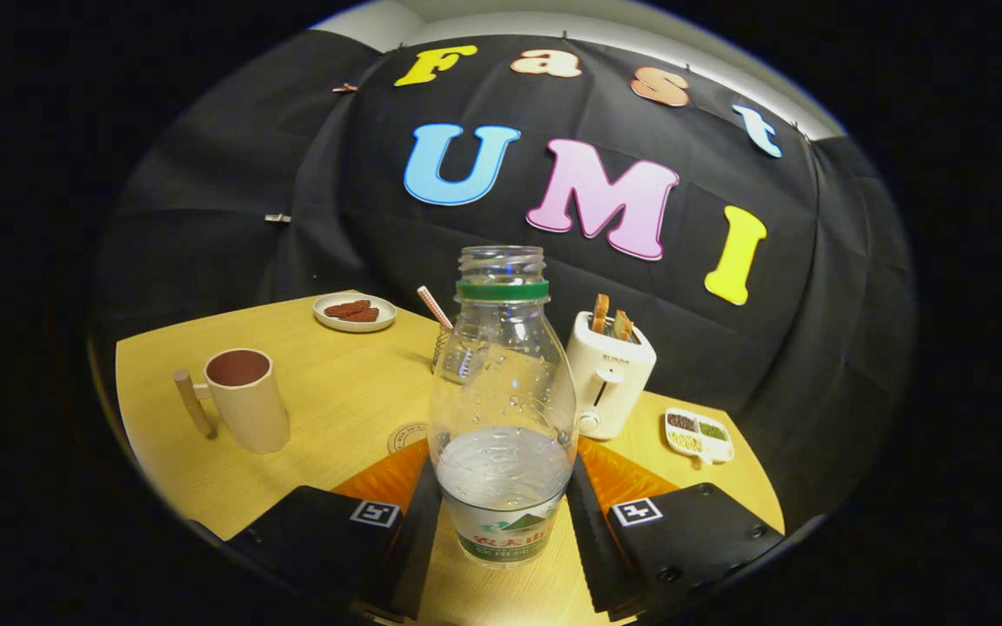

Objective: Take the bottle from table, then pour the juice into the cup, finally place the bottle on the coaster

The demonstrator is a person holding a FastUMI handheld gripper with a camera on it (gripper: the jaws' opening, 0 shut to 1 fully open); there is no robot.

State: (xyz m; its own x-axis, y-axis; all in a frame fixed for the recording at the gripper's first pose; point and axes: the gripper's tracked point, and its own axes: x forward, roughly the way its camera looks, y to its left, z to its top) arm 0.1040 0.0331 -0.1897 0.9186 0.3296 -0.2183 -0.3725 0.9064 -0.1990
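The gripper [501, 513] clamps both fingers on the bottle [502, 417], upright, uncapped and about a third full, above the table [336, 391]. The cup [244, 400] stands well left of the bottle, and the coaster [407, 437] peeks out just behind it. The risk: tip too early (open neck!) and juice hits the wood.

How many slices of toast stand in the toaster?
2, side by side in the toaster, beyond the bottle held between the gripper fingers. No more visible.
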